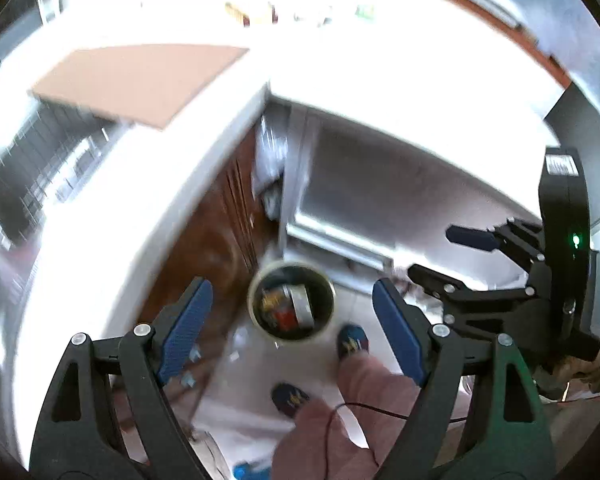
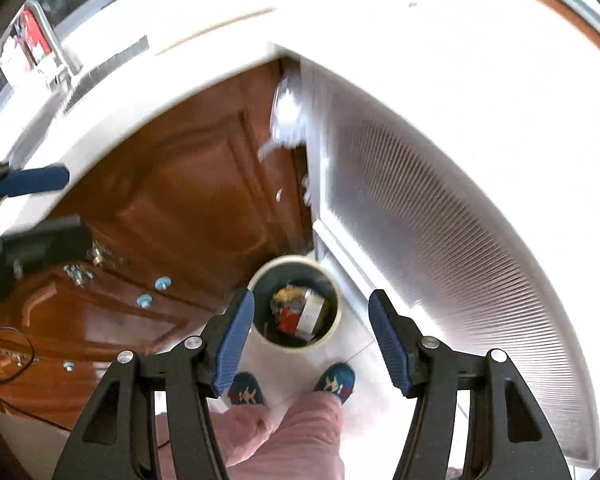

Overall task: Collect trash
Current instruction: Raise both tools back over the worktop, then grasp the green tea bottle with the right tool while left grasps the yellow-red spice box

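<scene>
Both empty and spread wide, left gripper and right gripper above the floor bin with trash already inside; remaining pieces unseen, likely partway.

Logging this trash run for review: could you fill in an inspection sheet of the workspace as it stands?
Surface: white countertop, blurred; pale floor below.
Job's things: round bin on the floor, holding a can and coloured wrappers.
Clutter: small scraps on the floor near the bin.
Grippers: left gripper open, empty; right gripper open, empty; both above the bin.
Cables: thin wire over the person's trouser leg.
Surroundings: wooden cabinet doors, ribbed metal appliance front, person's slippers.
</scene>
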Tool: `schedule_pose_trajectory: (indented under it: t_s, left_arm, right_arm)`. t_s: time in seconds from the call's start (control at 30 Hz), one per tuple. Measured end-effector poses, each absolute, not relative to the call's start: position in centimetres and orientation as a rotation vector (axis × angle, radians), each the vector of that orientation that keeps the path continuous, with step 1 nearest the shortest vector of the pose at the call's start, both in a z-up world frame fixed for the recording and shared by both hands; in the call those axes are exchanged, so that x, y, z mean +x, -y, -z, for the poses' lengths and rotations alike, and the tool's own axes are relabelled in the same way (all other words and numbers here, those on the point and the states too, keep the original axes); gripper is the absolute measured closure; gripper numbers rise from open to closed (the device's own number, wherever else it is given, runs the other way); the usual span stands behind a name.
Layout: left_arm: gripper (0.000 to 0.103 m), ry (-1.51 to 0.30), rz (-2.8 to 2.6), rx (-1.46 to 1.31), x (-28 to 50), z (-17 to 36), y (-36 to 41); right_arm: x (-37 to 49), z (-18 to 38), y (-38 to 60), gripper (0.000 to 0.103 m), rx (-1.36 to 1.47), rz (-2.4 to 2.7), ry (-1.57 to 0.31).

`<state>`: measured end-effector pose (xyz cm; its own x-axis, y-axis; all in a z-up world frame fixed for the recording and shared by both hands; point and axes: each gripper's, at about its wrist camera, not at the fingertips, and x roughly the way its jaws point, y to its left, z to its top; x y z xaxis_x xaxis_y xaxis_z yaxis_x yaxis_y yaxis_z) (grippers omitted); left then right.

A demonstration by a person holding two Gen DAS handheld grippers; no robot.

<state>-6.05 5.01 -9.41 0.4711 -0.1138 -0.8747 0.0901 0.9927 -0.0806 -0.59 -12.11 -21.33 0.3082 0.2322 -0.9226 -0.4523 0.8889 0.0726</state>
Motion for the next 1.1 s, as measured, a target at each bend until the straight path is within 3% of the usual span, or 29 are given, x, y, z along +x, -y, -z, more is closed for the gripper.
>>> schedule_pose_trajectory:
  t_s: [0.37,0.73,0.9,1.1]
  left_arm:
    - [0.023,-0.886,0.148,-0.041,-5.1,-1.6,-6.2]
    - [0.023,-0.803,0.114,-0.011,1.8,-7.1,-3.1]
    - [0.023,-0.792,0.03,-0.04,7.7,-8.8,-2.6]
    - [0.023,-0.835,-0.044,-0.097,16.9,-8.1,-2.7]
  right_arm:
    - [0.5,7.7,14.1,0.042,-0.192,-0.373,-0.932]
    - [8.3,-3.3,17.7,0.036,-0.213,-0.328,-0.769]
    - [17.0,-4.6,19.7,0.036,-0.278,-0.357,-0.739]
    - [29.5,-2.1,22.9,0.036,-0.337,-0.365,-0.766]
